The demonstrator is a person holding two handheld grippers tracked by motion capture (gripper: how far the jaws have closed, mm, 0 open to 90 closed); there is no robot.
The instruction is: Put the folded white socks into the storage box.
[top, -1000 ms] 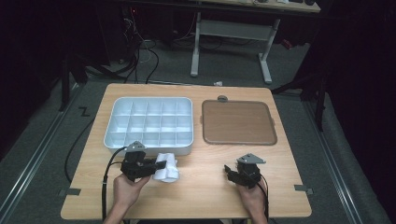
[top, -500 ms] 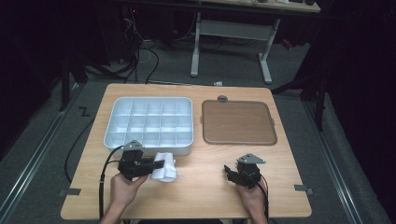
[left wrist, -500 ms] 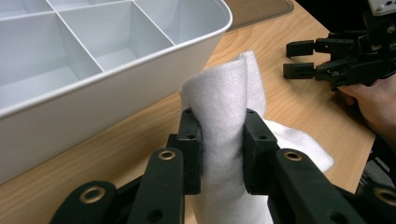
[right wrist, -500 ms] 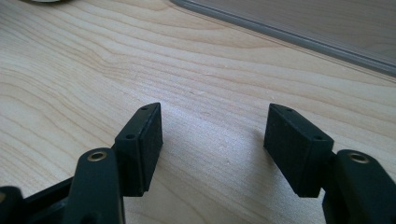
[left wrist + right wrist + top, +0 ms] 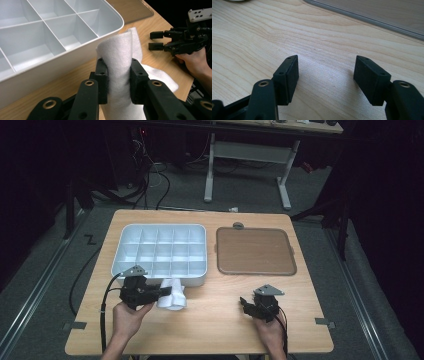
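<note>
A white cloth (image 5: 173, 296) lies crumpled on the wooden table just in front of the white compartment box (image 5: 118, 264). My left gripper (image 5: 164, 292) is shut on the cloth; in the left gripper view both black pads (image 5: 102, 82) pinch an upright fold of the cloth (image 5: 120, 52) beside the box's corner (image 5: 117, 21). My right gripper (image 5: 245, 303) rests low over the bare table at the front right, open, with nothing between its pads (image 5: 288, 75). It also shows in the left gripper view as the far gripper (image 5: 156, 41), held by a hand.
A flat brown tray (image 5: 255, 251) lies to the right of the compartment box; its edge (image 5: 372, 18) runs across the far side of the right gripper view. A small grey round knob (image 5: 238, 225) sits behind it. Cables trail off the table's front left.
The left gripper has edged slightly to the left and toward the box, with the cloth still in it. The right gripper has kept still.
</note>
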